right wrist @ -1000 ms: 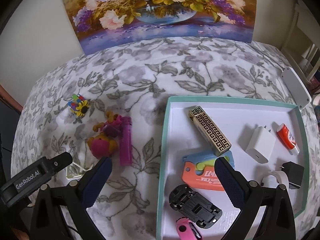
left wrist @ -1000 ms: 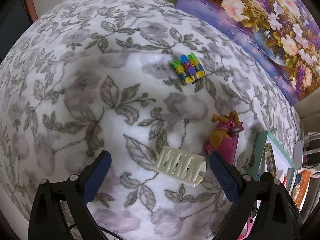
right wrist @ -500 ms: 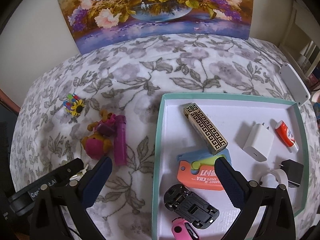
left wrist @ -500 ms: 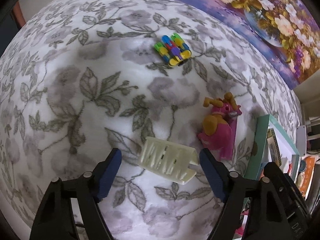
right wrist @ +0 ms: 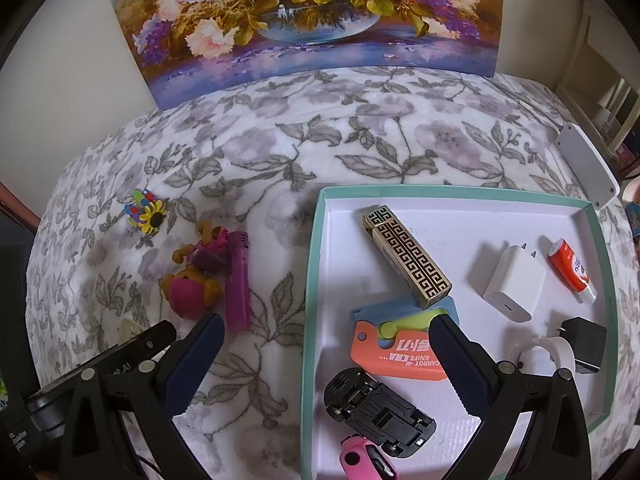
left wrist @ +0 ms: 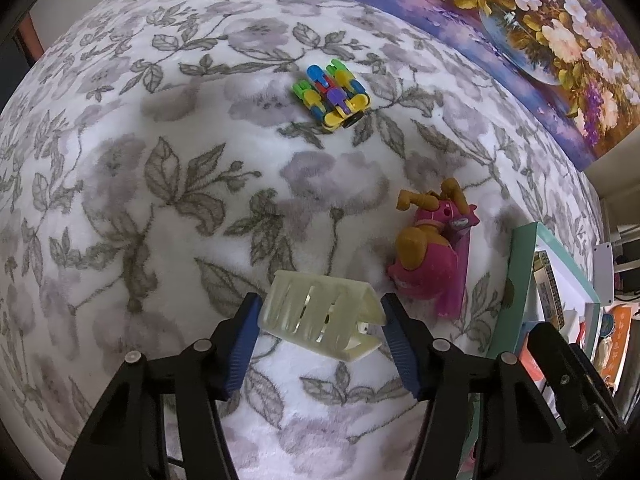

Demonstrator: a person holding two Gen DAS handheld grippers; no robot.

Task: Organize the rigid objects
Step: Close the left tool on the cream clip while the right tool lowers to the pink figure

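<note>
The cream clip (left wrist: 320,314) is bracketed by the blue pads of the left gripper (left wrist: 320,336) on the floral blanket (left wrist: 160,160), beside the pink toy (left wrist: 430,256); whether it is clamped cannot be told. The right gripper (right wrist: 326,356) is held wide apart, with nothing grasped, over the tray (right wrist: 310,280) edge.
</note>
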